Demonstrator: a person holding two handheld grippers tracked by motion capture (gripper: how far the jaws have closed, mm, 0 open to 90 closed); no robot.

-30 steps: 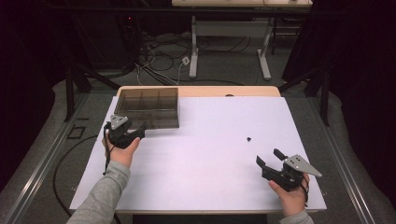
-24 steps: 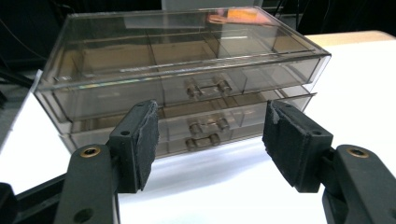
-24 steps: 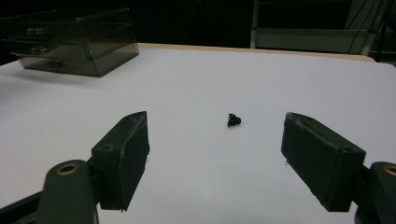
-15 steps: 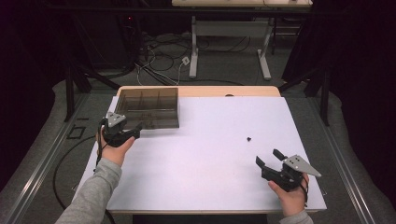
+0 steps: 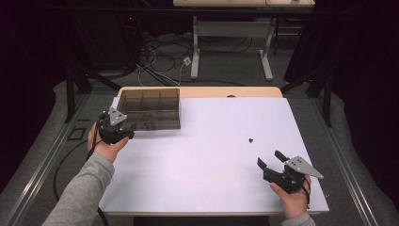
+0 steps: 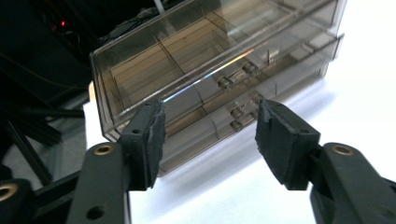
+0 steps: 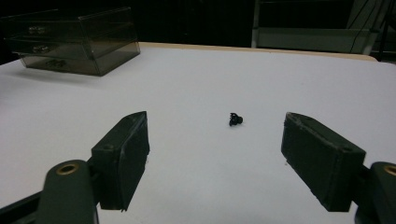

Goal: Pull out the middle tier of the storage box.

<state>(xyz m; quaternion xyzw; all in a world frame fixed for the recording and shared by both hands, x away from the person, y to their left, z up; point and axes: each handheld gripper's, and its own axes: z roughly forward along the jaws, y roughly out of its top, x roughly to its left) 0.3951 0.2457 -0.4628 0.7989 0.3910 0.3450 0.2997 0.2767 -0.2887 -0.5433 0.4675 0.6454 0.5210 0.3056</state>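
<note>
Jaws released on both grippers, the left's just closing a little, we see a white surface point(image 5: 207, 155) amid dark room, cables point(image 5: 164, 52) behind.

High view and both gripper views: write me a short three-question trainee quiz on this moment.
1. True or false: the left gripper is clamped on the drawer box.
2. What lies on the white sheet ahead of the right gripper?
A) a coin B) a small black part C) a pen
3. In the left gripper view, how many drawer levels does the box show?

Key
1. False: its jaws stand apart just short of the box front and have just been closing, with nothing between them.
2. B, the small black part, apart from both open jaws.
3. Three levels, each with small knobs.
</note>
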